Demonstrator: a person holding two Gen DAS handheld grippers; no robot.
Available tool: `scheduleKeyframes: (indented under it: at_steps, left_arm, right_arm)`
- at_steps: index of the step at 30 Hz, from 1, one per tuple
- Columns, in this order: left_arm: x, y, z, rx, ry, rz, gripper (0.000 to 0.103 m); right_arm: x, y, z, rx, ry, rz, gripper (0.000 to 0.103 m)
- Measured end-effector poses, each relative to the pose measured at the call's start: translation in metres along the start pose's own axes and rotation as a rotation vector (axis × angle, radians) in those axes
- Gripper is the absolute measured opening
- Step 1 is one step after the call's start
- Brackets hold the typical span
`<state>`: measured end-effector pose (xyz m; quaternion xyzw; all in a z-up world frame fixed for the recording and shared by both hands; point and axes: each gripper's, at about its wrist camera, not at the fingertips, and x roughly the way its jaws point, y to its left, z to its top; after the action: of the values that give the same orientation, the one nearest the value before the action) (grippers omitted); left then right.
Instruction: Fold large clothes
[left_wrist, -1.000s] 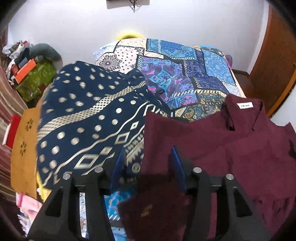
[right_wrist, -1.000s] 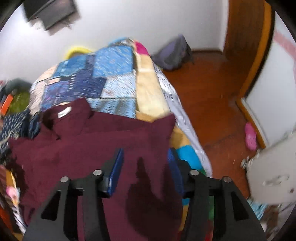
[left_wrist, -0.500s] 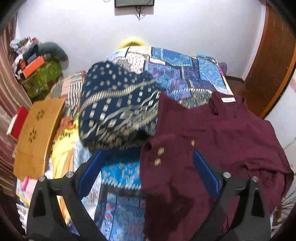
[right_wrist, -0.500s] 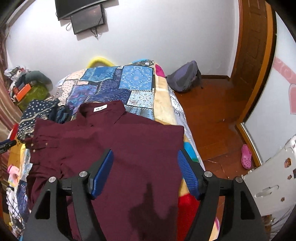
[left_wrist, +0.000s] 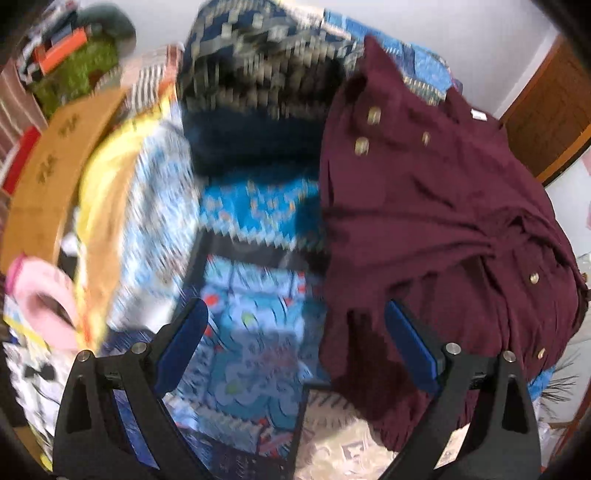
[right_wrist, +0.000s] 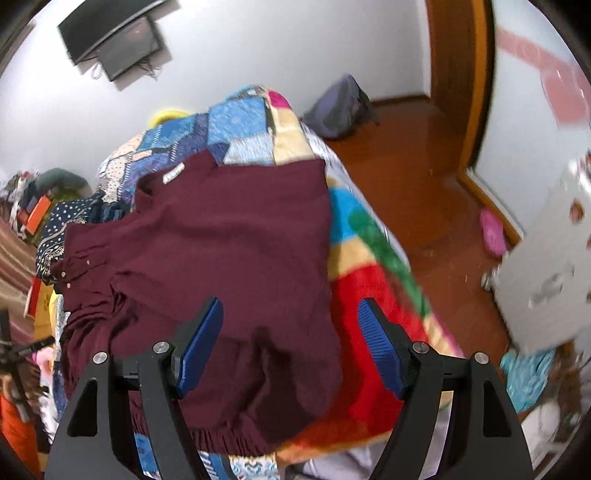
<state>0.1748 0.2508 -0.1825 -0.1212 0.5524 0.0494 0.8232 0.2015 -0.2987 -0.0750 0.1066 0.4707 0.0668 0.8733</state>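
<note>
A maroon button shirt (left_wrist: 424, 221) lies spread on the patchwork bedspread (left_wrist: 258, 332), collar and white label toward the far wall. My left gripper (left_wrist: 293, 314) hangs open and wide above the shirt's left edge; its right finger is over the maroon cloth, its left finger over the bedspread, and nothing is gripped. In the right wrist view the shirt (right_wrist: 229, 229) fills the middle of the bed. My right gripper (right_wrist: 291, 314) hovers over the shirt's near right corner, jaws opening, with cloth below them but not pinched.
A navy cloth with gold pattern (left_wrist: 258, 92) lies heaped left of the shirt. Folded orange-brown fabric (left_wrist: 48, 166) and a pink item (left_wrist: 40, 306) sit at the bed's left. The bed's right edge (right_wrist: 369, 266) drops to wooden floor with a backpack (right_wrist: 340, 107) and pink slipper (right_wrist: 491, 229).
Both grippers opened, let the maroon cloth go and drew back toward the near end of the bed. The left one swung left and tipped further down, and its view is blurred.
</note>
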Motion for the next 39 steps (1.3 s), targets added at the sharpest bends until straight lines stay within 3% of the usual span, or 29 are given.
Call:
scheduleKeyframes:
  at_steps: [8, 11, 15, 20, 23, 25, 26, 28, 30, 34, 39]
  left_arm:
    - [0.031, -0.019, -0.026, 0.02, 0.099, -0.147, 0.097]
    - [0.044, -0.036, -0.034, 0.042, 0.12, -0.135, 0.097]
    - [0.054, -0.048, -0.039, 0.031, 0.136, -0.155, 0.097]
    - [0.049, -0.055, -0.04, -0.007, 0.119, -0.206, 0.097]
    - [0.033, -0.064, -0.038, 0.021, 0.051, -0.221, 0.082]
    - [0.021, -0.069, -0.036, 0.044, 0.004, -0.237, 0.06]
    - [0.014, -0.073, -0.034, 0.058, -0.019, -0.247, 0.053]
    - [0.002, -0.079, -0.028, 0.087, -0.056, -0.25, 0.025]
    - [-0.009, -0.087, -0.021, 0.111, -0.087, -0.263, 0.018]
    - [-0.03, -0.099, -0.005, 0.122, -0.139, -0.29, 0.013]
    - [-0.065, -0.099, 0.032, 0.077, -0.253, -0.365, 0.012]
  right_arm:
    - [0.022, -0.014, -0.041, 0.108, 0.075, 0.008, 0.072]
    - [0.03, -0.012, -0.049, 0.119, 0.113, 0.039, 0.072]
    - [0.029, -0.007, -0.05, 0.108, 0.102, 0.041, 0.072]
    - [0.023, 0.006, -0.05, 0.036, 0.085, 0.111, 0.071]
    - [0.021, 0.009, -0.049, 0.027, 0.066, 0.105, 0.05]
    - [0.019, 0.007, -0.045, 0.057, 0.052, 0.107, 0.017]
    - [0.019, 0.006, -0.042, 0.074, 0.051, 0.105, 0.011]
    - [0.018, 0.003, -0.037, 0.107, 0.046, 0.14, 0.009]
    - [0.016, 0.007, -0.032, 0.102, 0.038, 0.156, 0.008]
    - [0.006, 0.025, -0.011, 0.032, -0.003, 0.171, 0.007]
    - [-0.001, 0.026, 0.038, 0.052, -0.08, 0.226, 0.006]
